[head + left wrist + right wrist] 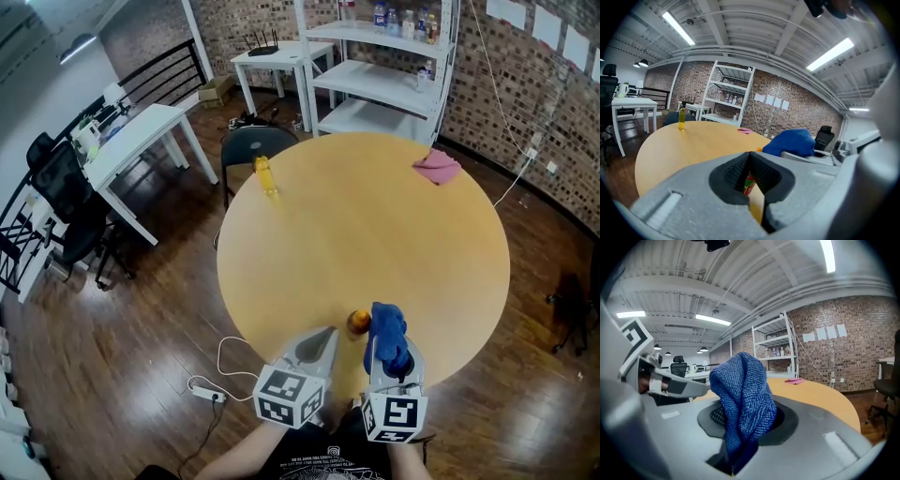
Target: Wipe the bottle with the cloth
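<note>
My left gripper [337,339] is shut on a bottle [357,323] with an orange cap and yellow contents, held over the near edge of the round wooden table [375,234]. In the left gripper view the bottle's red and green label [750,183] shows between the closed jaws. My right gripper [389,361] is shut on a bunched blue cloth [387,336], which stands up just right of the bottle's cap. The blue cloth [743,394] fills the middle of the right gripper view and hides the jaws there. I cannot tell whether cloth and bottle touch.
A second yellow bottle [266,175] stands upright at the table's far left edge. A pink cloth [437,166] lies at the far right edge. A dark chair [251,147] sits behind the table, with white shelving [384,70] beyond. A power strip [208,393] lies on the floor.
</note>
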Available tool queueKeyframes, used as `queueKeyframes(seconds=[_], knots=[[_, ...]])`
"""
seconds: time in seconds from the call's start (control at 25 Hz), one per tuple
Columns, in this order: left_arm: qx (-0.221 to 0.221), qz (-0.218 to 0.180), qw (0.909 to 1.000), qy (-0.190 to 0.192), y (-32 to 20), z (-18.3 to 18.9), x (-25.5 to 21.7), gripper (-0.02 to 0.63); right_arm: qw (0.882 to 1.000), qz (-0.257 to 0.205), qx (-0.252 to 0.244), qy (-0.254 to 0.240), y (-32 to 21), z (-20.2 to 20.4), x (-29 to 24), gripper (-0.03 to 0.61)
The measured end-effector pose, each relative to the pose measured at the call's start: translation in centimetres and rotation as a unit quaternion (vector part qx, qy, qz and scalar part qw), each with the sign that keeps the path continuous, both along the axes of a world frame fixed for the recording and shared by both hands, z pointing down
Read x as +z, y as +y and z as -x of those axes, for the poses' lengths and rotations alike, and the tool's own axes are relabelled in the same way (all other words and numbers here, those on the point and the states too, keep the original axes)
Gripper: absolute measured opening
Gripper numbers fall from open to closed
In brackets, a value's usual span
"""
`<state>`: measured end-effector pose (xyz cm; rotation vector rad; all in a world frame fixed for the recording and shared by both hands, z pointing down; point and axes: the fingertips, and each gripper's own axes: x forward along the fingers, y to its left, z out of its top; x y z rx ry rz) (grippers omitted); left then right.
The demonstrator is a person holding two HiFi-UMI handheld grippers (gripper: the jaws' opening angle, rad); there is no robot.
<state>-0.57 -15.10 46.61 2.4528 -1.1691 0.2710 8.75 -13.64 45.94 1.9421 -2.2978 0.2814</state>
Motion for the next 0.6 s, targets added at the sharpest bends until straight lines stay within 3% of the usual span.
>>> queueKeyframes(seconds=[0.24,0.6], knots=[[-0.006,0.0,1.0,0.001,-0.2,0.6,-0.2,0.003,0.999,-0.042,-0.015,0.003,1.2,1.9,-2.1,0.112],[-0.007,0.005,1.0,0.001,0.4,0.9,0.3,0.003,0.998,0.002,-0.056,0.012,2.0,3.8,2.0,0.112]])
